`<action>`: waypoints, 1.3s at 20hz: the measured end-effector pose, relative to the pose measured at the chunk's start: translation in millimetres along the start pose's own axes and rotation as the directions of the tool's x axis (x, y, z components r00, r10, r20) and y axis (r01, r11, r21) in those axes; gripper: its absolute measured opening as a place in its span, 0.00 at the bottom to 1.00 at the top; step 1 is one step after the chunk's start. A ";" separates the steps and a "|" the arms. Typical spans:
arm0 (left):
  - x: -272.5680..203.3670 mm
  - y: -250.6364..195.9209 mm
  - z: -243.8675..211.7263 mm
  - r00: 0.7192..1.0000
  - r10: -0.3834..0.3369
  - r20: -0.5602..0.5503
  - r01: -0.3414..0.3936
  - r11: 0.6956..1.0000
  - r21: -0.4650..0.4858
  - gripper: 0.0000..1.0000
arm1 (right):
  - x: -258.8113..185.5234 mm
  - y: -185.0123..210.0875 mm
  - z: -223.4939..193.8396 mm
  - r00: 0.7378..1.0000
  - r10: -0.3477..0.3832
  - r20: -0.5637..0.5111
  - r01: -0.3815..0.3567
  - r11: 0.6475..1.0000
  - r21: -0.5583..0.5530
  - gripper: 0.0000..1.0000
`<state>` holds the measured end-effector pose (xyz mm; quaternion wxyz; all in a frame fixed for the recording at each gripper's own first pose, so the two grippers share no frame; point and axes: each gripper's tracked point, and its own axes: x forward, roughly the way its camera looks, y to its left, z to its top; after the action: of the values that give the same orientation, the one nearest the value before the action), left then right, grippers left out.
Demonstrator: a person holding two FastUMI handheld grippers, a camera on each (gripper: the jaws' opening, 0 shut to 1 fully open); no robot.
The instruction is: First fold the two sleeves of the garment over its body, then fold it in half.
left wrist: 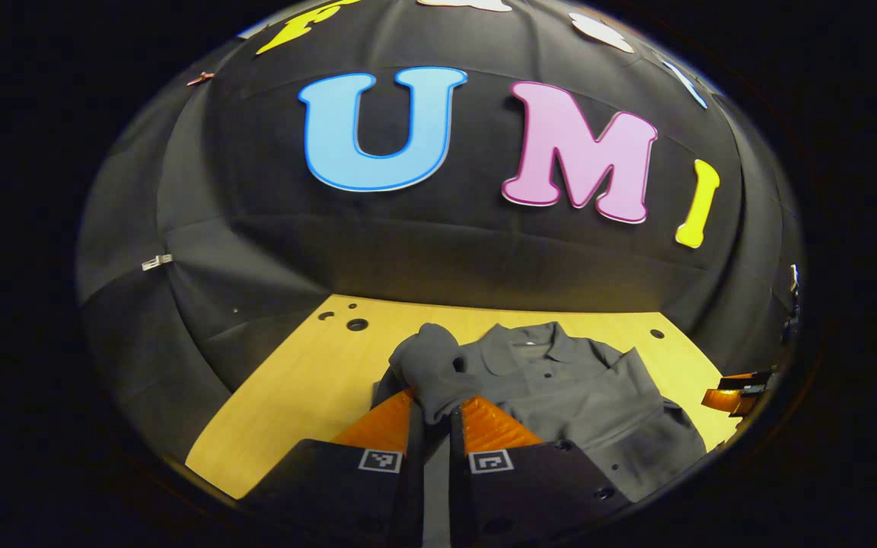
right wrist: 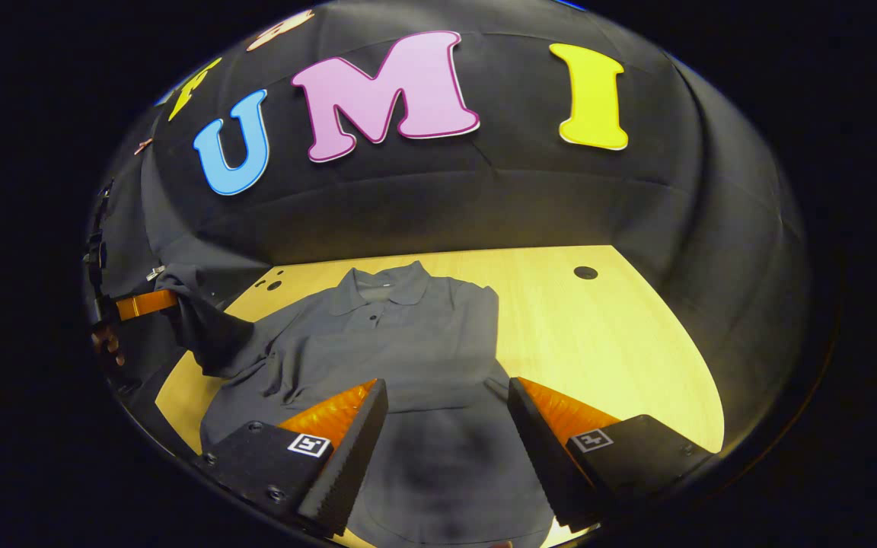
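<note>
The bench (right wrist: 598,327) is carrying the grey garment (right wrist: 408,342), lying flat, collar far, ready for folding. The left sleeve (left wrist: 431,365) is lifting off the bench, bunched above the left gripper (left wrist: 437,415), whose jaws are pinching it, probably to carry it over the body. The right gripper (right wrist: 446,411) is hovering spread wide over the hem, holding nothing.

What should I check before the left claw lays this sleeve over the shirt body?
1. Left claw pinching the sleeve: ok, both fingers press it.
2. Sleeve lifted off the table: ok, seen raised in the right gripper view.
3. Other sleeve already folded onto the shirt: ok, that edge looks straight.
4. Right claw out of the way: not ok, it hovers open above the shirt's lower half.
5. Collar flat: ok.
</note>
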<state>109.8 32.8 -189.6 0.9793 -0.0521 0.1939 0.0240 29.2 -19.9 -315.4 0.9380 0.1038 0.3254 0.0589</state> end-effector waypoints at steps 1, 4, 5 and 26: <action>2.6 -13.2 -0.4 1.000 -0.009 -0.004 0.009 1.000 0.005 0.18 | -1.3 -7.1 -0.1 1.000 -0.001 0.002 0.001 1.000 0.007 0.98; 9.0 -59.9 -6.7 0.999 -0.043 -0.020 0.044 0.999 0.009 0.18 | -4.3 -30.4 -2.7 1.000 -0.004 -0.001 0.004 1.000 0.031 0.98; 11.6 -75.1 -9.4 0.998 -0.056 -0.027 0.056 0.998 0.013 0.18 | -5.8 -38.8 -5.5 1.000 -0.006 -0.005 0.006 0.999 0.036 0.98; 100.5 -268.5 -164.3 0.944 -0.165 -0.285 0.216 0.963 0.159 0.26 | -49.6 -146.7 -69.1 0.992 -0.076 -0.101 0.086 0.992 0.094 0.98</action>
<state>158.6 -249.5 -354.2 0.9421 0.0194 0.3206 -0.0968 -46.2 -160.4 -372.9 0.9164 0.1333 0.3773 0.0097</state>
